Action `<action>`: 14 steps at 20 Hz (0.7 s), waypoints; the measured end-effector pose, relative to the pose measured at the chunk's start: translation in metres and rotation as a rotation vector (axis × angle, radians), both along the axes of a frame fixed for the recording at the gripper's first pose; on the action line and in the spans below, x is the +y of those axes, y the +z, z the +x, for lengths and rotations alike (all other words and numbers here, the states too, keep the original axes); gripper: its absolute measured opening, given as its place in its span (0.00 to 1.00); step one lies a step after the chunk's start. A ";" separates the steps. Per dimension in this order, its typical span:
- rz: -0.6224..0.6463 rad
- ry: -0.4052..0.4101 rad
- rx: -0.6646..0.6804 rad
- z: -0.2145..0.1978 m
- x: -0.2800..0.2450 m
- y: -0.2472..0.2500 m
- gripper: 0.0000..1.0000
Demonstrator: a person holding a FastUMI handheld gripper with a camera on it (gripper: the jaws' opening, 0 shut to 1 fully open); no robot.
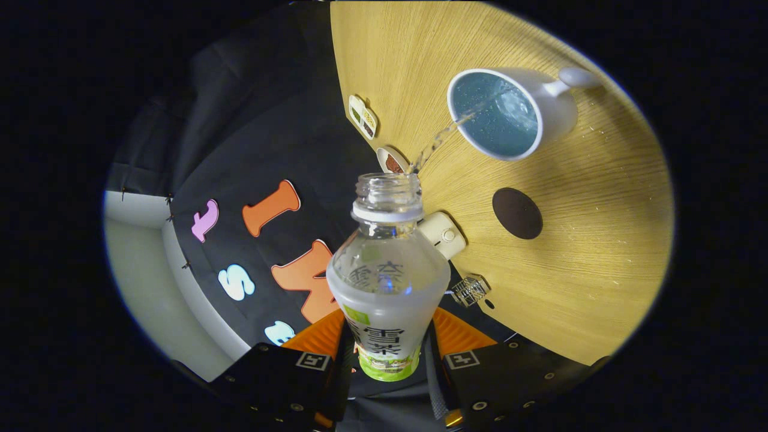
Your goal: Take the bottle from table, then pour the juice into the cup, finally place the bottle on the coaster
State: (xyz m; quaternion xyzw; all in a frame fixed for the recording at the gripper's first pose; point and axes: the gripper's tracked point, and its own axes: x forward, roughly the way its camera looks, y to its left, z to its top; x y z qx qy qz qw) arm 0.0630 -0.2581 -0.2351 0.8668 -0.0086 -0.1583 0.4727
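Wooden table (600, 240) was seen with pale grain, bare across most of its top. Small white device (443, 234) was set at table edge. Two small cards were laid along same edge: one with green and brown patches (362, 117), one with reddish-brown patch (391, 161). Small clear lattice-like piece (470, 289) was seen at table edge, near white device. Black cloth wall (264, 132) was hung beside table. Pale floor strip (150, 264) was seen below cloth.

Recording booth: black cloth wall (264, 120); bare wooden table (588, 252).
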 end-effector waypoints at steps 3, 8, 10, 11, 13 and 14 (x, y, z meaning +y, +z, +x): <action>0.021 -0.002 -0.025 0.001 0.000 0.002 0.55; 0.035 0.001 -0.035 0.003 0.002 0.002 0.55; 0.039 0.004 -0.037 0.005 0.004 0.001 0.55; 0.041 0.010 -0.030 0.005 0.006 0.000 0.55; 0.032 0.014 -0.021 0.006 0.004 0.000 0.55; 0.028 0.013 -0.018 0.006 0.004 0.000 0.55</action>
